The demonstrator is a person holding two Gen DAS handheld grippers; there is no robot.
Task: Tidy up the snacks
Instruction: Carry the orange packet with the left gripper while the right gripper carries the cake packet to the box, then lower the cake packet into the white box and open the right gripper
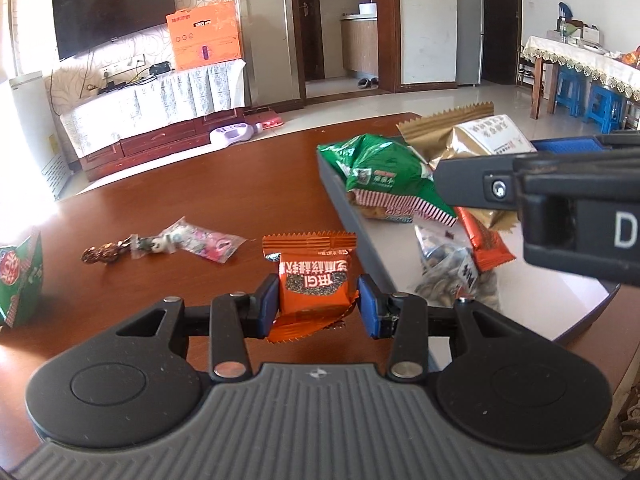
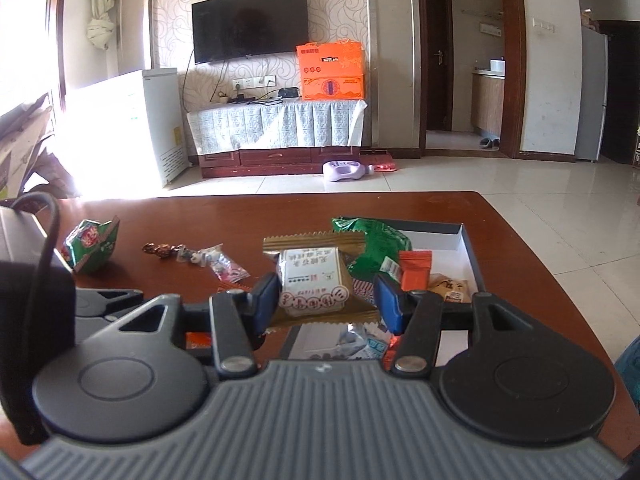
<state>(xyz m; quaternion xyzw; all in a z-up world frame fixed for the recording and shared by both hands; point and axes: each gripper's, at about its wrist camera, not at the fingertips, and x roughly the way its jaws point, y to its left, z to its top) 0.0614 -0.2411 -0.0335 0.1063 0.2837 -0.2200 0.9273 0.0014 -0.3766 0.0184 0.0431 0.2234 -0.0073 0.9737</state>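
My left gripper is shut on an orange snack packet, held just above the brown table, left of the grey tray. My right gripper is shut on a gold packet with a white label, held over the near end of the white-floored tray. A green bag, a small orange packet and other snacks lie in the tray. From the left wrist view the right gripper's black finger and its gold packet hang over the tray.
Loose on the table to the left lie a green bag, brown wrapped candies and a clear pink packet. The left gripper's black body and cable fill the left of the right wrist view. The table's far edge drops to a tiled floor.
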